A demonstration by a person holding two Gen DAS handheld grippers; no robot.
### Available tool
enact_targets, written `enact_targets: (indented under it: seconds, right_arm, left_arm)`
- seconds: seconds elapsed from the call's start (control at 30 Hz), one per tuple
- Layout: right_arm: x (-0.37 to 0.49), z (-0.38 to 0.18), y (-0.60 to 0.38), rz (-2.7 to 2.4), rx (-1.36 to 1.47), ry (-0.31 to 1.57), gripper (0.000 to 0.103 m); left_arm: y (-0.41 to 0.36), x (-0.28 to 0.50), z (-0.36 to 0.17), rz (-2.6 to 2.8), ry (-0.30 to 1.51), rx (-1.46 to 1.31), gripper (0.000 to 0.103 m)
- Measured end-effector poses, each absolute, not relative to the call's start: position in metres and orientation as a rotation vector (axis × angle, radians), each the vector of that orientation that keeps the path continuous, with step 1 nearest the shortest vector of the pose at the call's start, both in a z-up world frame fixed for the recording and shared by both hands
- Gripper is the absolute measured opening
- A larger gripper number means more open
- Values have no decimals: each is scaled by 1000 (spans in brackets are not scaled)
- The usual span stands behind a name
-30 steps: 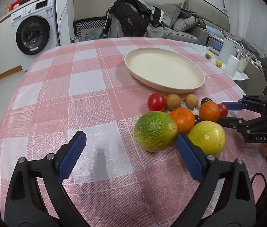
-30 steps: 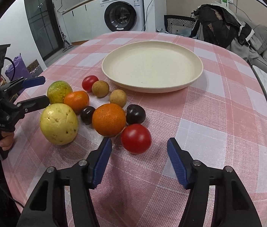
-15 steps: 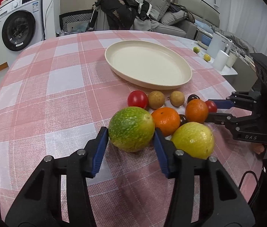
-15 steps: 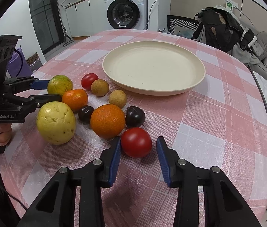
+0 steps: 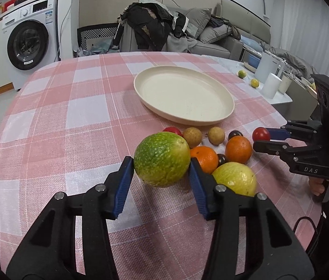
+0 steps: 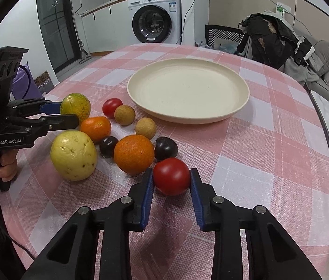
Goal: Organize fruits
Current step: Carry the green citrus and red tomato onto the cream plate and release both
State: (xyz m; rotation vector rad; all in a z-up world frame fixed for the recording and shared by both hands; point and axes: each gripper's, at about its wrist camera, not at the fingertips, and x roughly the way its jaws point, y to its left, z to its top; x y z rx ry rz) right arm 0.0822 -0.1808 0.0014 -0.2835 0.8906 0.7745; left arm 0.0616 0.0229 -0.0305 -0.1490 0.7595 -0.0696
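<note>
We count ten fruits below the plate (image 6: 239,107): two tomatoes, two oranges, two longans, two plums, two guavas. Our left gripper (image 5: 162,170) pinches the green guava (image 5: 161,159) at the cluster's left edge; our right gripper (image 6: 171,182) pinches the near tomato (image 6: 171,176). Bare tablecloth (image 5: 71,121) lies left.

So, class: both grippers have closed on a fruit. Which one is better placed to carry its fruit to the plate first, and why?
Right, probably. The right gripper holds the small red tomato at the cluster's open edge. The left gripper's green fruit is bulkier, and smaller fruits lie between it and the plate.
</note>
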Motion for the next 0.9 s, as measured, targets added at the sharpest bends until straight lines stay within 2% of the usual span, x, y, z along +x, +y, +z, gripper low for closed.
enact_targets:
  seconds: [0.43,0.9]
  right_arm:
    - [87,35,-196,737,-166,762,31]
    - [105,48,-187,738,-129,744,31]
  left_arm:
    - [1,74,0,-88,681,-94,45]
    - [-20,112,15,-95,644,-68,45]
